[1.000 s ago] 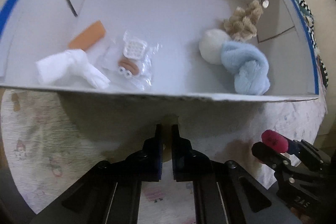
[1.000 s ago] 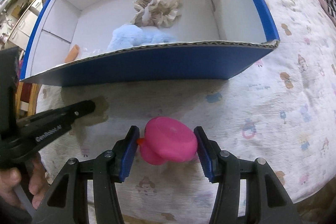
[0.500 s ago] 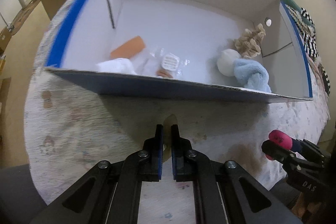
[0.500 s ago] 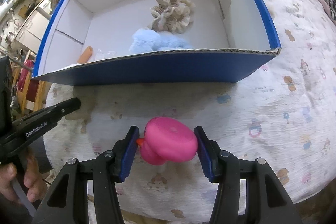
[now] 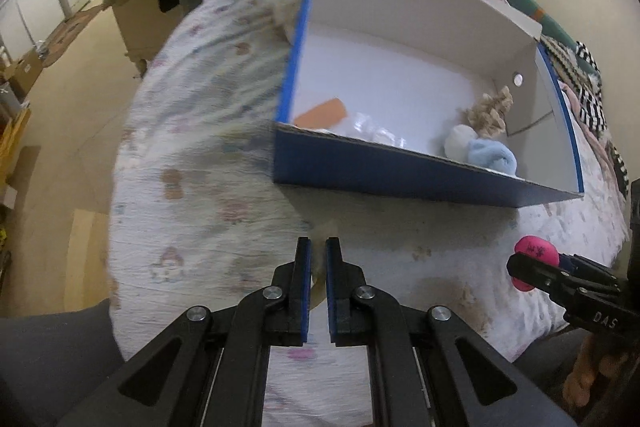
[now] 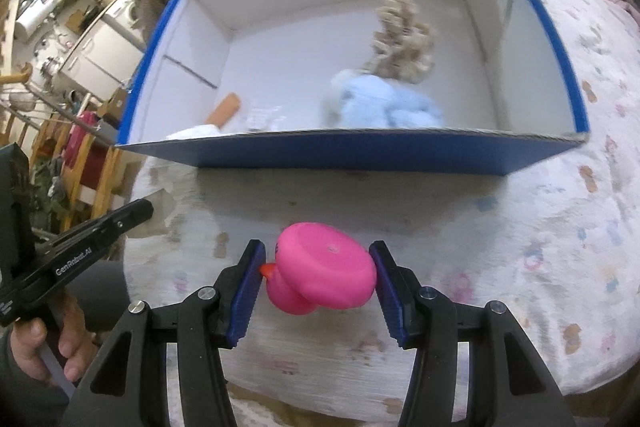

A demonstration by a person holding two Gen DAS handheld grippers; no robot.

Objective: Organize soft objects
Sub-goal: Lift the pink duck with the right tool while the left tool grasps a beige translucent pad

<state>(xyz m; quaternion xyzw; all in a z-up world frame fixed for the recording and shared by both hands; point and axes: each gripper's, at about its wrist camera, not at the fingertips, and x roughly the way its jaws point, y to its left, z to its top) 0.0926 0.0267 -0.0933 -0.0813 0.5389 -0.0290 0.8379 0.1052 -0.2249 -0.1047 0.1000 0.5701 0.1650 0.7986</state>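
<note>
My right gripper (image 6: 318, 267) is shut on a pink rubber duck (image 6: 326, 273), held over the printed cloth in front of a blue box (image 6: 352, 155) with a white inside. The same pink rubber duck (image 5: 536, 257) shows at the far right of the left wrist view. My left gripper (image 5: 318, 255) is shut with nothing between its fingers, back from the blue box (image 5: 400, 175). Inside the box lie a light blue fluffy bundle (image 6: 388, 103), a beige ruffled scrunchie (image 6: 402, 39), an orange piece (image 6: 226, 109), a white cloth (image 6: 196, 133) and a clear bag (image 6: 264, 117).
The box stands on a table under a cartoon-print cloth (image 6: 540, 227). A white ball (image 5: 460, 141) lies beside the blue bundle. Left of the table are wooden chairs (image 6: 88, 163) and kitchen units (image 6: 100, 39). A hand (image 6: 52, 343) grips the left tool.
The left gripper has pulled back and risen from the box, so the box looks smaller and the floor shows. The right gripper has risen a little with the duck still held.
</note>
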